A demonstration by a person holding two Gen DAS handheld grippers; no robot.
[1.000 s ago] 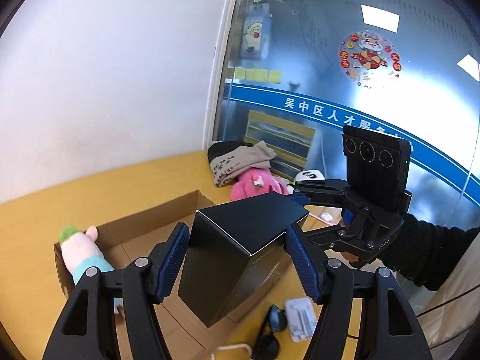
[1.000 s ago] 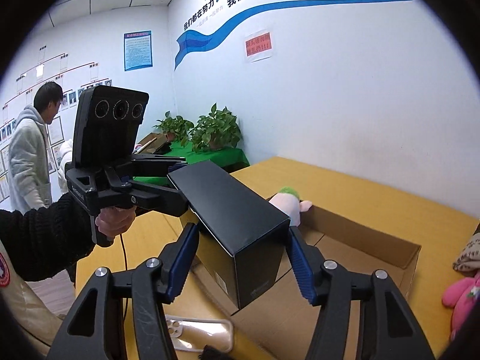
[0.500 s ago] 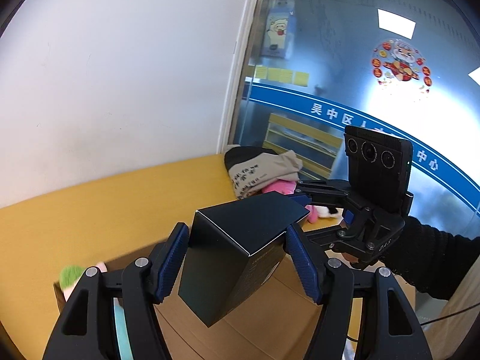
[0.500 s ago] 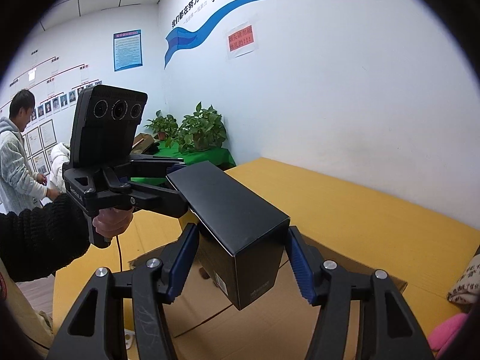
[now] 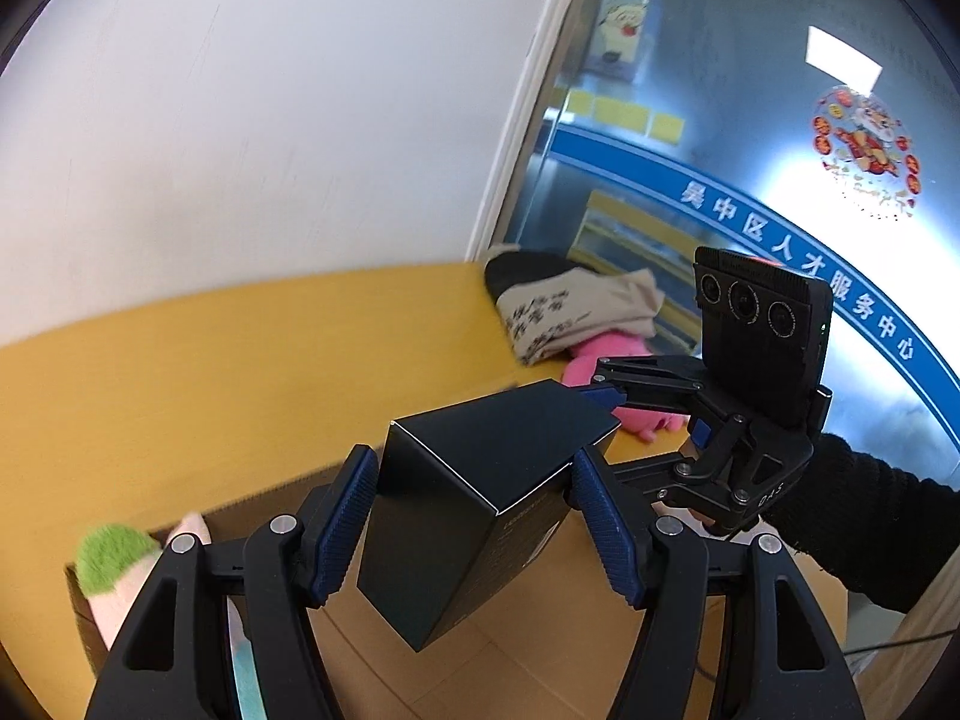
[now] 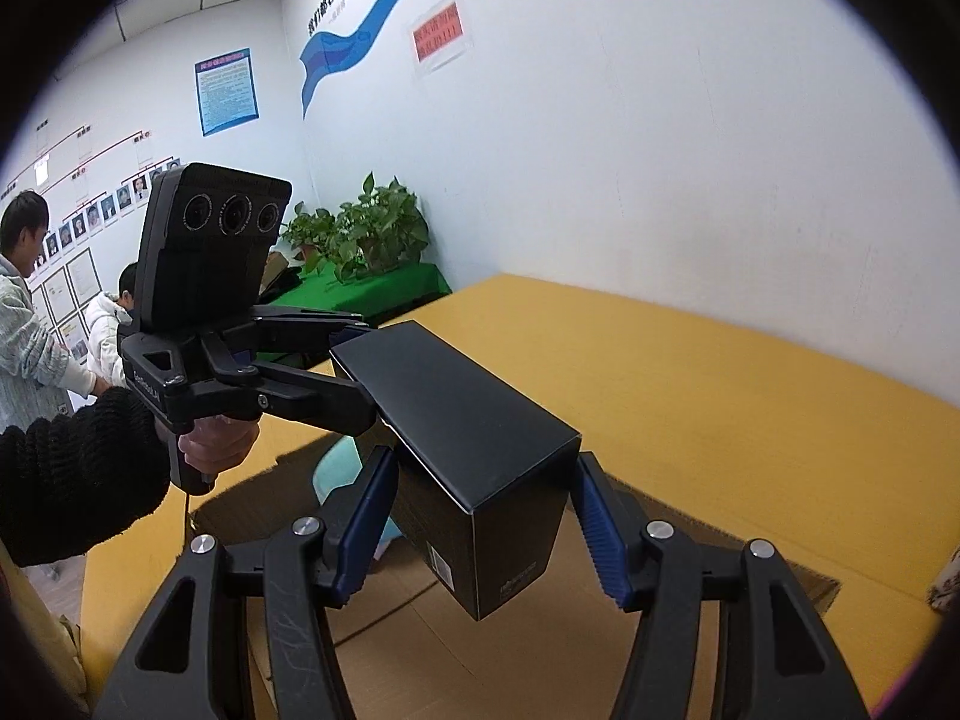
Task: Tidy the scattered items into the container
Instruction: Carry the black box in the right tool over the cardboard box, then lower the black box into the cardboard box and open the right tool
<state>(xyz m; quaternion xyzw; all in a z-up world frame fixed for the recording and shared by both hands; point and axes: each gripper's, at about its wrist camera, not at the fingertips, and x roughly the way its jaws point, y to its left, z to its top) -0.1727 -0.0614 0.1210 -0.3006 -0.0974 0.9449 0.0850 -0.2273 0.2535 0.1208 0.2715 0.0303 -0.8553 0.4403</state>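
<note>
A long black box [image 5: 480,498] hangs in the air over the open cardboard box [image 5: 540,630], held at its two ends. My left gripper [image 5: 474,528] is shut on one end, my right gripper [image 6: 480,531] is shut on the other end [image 6: 480,468]. The cardboard box also shows in the right wrist view [image 6: 480,660]. A plush doll with a green top [image 5: 120,570] lies in the cardboard box at its left corner.
A folded beige and black cloth [image 5: 558,306] and a pink plush toy [image 5: 624,360] lie on the yellow table [image 5: 210,372] by the glass wall. Green plants [image 6: 360,234] stand on a green table; two people [image 6: 24,312] stand at far left.
Both grippers have carried the black box across and over the cardboard box. The small items on the table in front of the box have gone out of view.
</note>
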